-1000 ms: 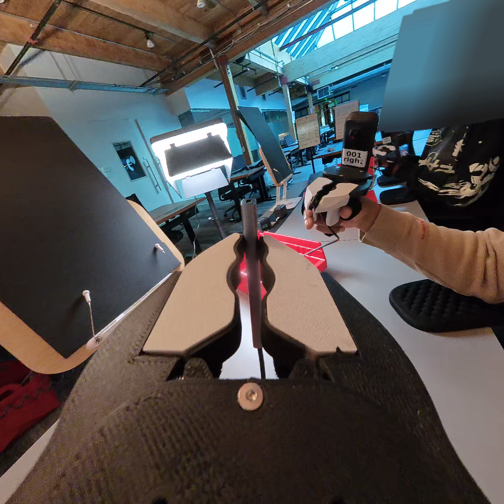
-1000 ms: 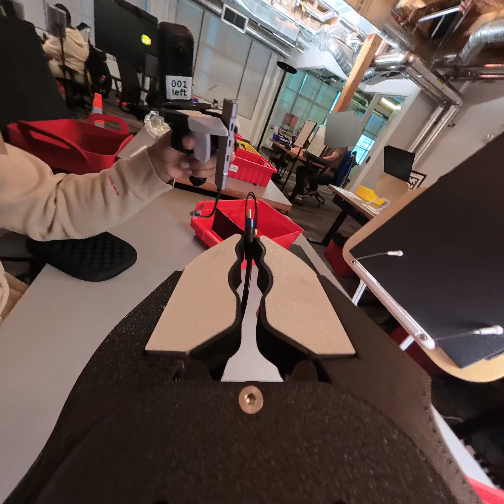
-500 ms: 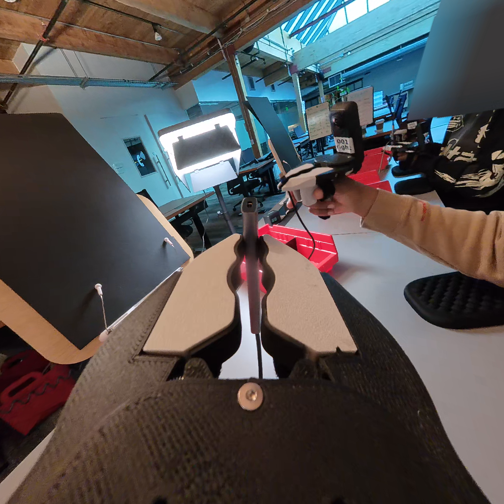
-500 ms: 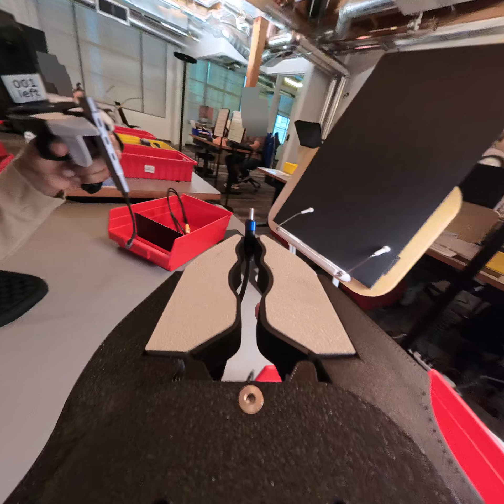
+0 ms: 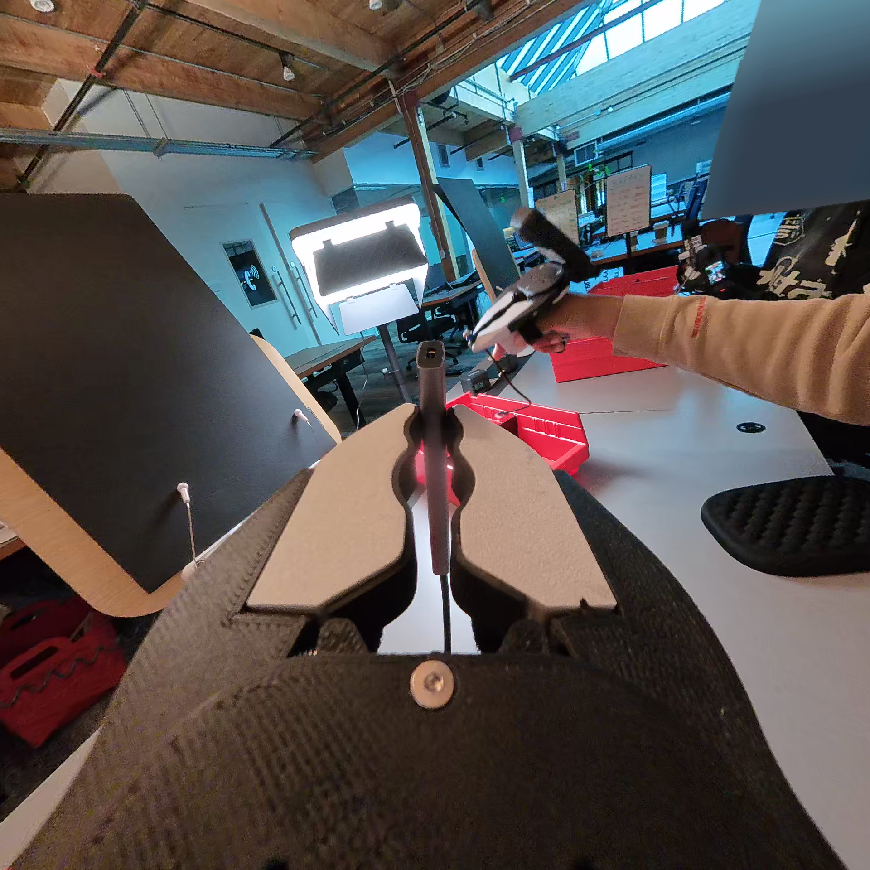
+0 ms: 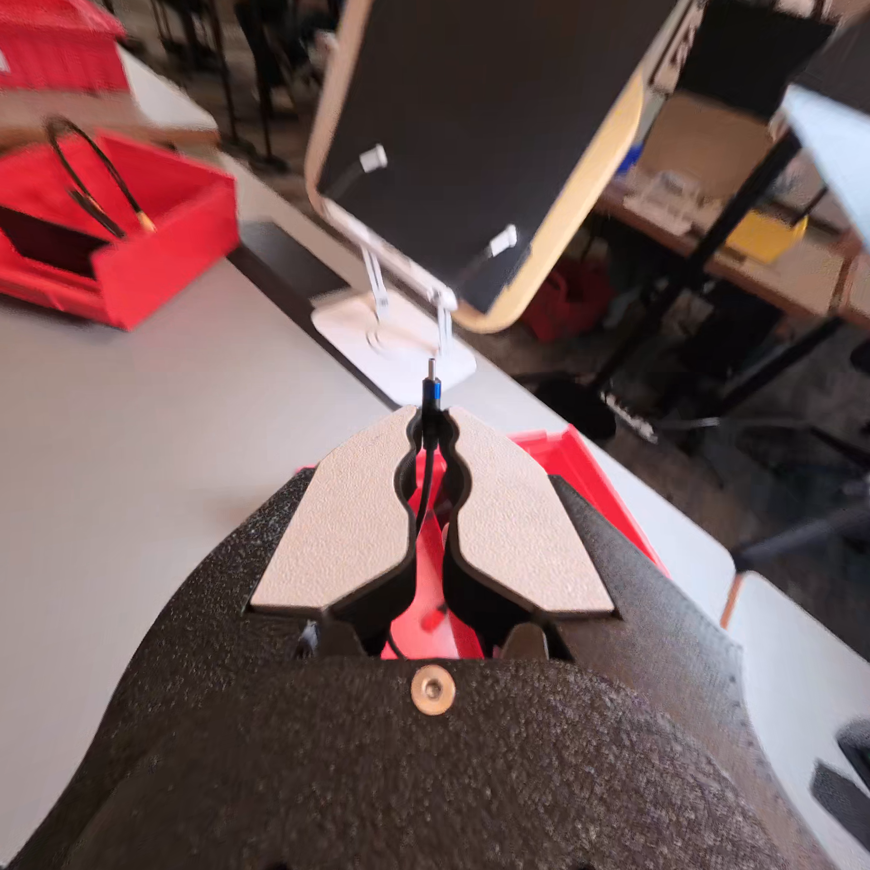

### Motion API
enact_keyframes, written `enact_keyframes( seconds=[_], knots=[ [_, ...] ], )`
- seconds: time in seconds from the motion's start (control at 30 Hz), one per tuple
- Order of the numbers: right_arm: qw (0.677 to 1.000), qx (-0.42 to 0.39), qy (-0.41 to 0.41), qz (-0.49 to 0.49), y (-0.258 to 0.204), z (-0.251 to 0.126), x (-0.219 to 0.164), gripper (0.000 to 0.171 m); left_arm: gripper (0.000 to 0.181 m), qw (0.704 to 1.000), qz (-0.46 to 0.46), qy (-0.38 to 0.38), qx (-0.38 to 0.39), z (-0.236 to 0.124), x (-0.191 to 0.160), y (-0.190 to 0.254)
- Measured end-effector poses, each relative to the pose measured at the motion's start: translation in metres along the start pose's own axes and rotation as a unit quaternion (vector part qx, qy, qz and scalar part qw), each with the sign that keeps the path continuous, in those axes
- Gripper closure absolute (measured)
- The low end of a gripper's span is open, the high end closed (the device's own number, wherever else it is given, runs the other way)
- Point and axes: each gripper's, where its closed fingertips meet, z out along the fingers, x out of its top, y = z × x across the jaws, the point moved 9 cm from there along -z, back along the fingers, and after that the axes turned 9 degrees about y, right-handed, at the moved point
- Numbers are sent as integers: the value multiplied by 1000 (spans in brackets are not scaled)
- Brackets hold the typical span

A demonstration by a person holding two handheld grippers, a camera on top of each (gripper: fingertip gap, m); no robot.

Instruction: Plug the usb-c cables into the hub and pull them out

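- Right tongs [image 6: 432, 414] swung away from the hub, now tilted down over the worktop [image 6: 141, 400] toward a red bin [image 6: 155, 263].
- Left tongs [image 5: 433, 419] pinch the grey hub [image 5: 430, 376], upright, port end up.
- Right tongs clamp the usb-c cable [image 6: 430, 393] plug; plug free, unplugged.
- Step looks like pull-out done; next likely drop the cable in a bin or re-aim at the hub.

Left gripper [image 5: 432, 419]: pale beige pads on black textured body, pinching a dark grey hub [image 5: 431, 423]. Right gripper [image 6: 432, 414]: same beige and black, clamping a black usb-c cable [image 6: 431, 400] with blue collar and silver tip. Red bins [image 6: 155, 226] ahead-left of it on a light grey table [image 6: 141, 400], black board [image 6: 471, 141] with tan edge ahead.
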Motion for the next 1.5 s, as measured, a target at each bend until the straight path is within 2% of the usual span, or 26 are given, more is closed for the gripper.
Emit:
enact_keyframes(
  seconds=[0.17,0.37,0.53,0.67,0.73,0.83,0.9,1.03,1.17,1.33,1.4,1.5],
  knots=[
    [996,19,-90,0,-4,25,-52,164,171,1000,-15,-4,-14,9,-7,4],
    [994,69,-87,16,-31,56,-54,164,172,999,-31,-21,-27,19,-22,5],
    [987,104,-123,9,-57,87,-63,164,171,998,-35,-34,-40,25,-30,9],
    [976,153,-121,97,-70,93,-74,163,171,998,-29,-39,-45,25,-30,10],
    [979,134,-138,61,-73,89,-80,162,171,998,-29,-38,-43,24,-30,9],
    [981,108,-146,63,-67,79,-83,147,171,998,-35,-37,-42,24,-31,7],
    [986,87,-120,74,-56,69,-75,137,172,998,-36,-40,-41,25,-34,7],
    [993,22,-81,78,-25,47,-55,133,172,997,-37,-44,-43,28,-38,8],
    [982,-83,-169,7,17,45,-70,128,172,997,-41,-53,-46,32,-44,8],
    [953,-106,-283,36,45,71,-118,124,172,996,-34,-67,-51,34,-49,10],
    [940,-101,-324,35,47,78,-129,139,172,996,-29,-71,-51,33,-50,9],
    [938,-78,-338,30,41,80,-130,147,172,996,-30,-69,-48,30,-50,6]
  ],
)
